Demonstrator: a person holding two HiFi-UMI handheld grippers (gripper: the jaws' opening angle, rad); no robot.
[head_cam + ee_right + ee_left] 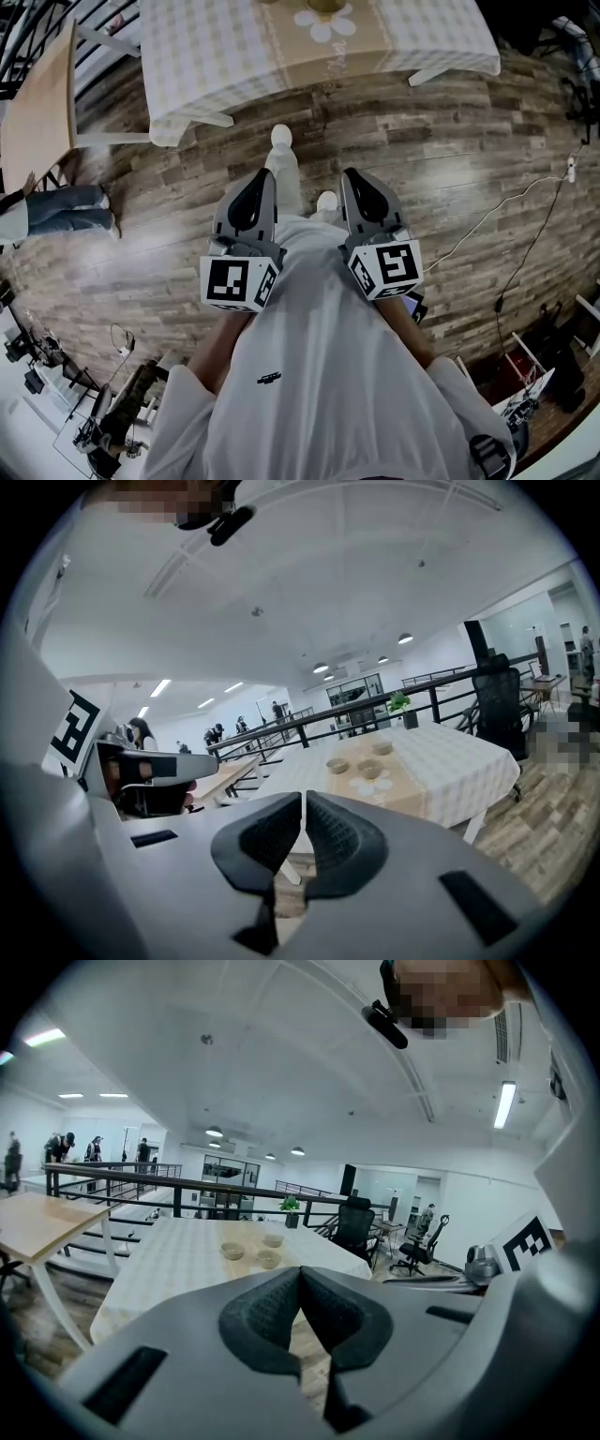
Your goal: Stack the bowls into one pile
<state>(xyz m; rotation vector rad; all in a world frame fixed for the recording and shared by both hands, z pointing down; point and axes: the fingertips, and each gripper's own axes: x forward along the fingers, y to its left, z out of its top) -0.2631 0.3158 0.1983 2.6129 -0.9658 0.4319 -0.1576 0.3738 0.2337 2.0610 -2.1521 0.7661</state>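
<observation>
**Bowls out of reach, both grippers closed**

The left gripper and the right gripper each have their jaws pressed together with nothing between them. Both are held close to the person's body, well apart from the desk.

The likeliest slip comes on arrival. If a gripper reaches a bowl with its jaws closed, it will shove the bowl across the checked cloth instead of taking it. A pinch on only a thin rim could let the bowl tip and drop as it is lifted. Lowering it off-centre onto another would probably leave the pile leaning. The cloth may also bunch or slide under a pushed bowl.

Three bowls sit on the desk's tan middle strip, near one another but not touching: one at left, one farther back, one nearest. None is stacked yet. They look empty, though they are too small here to be sure.
</observation>
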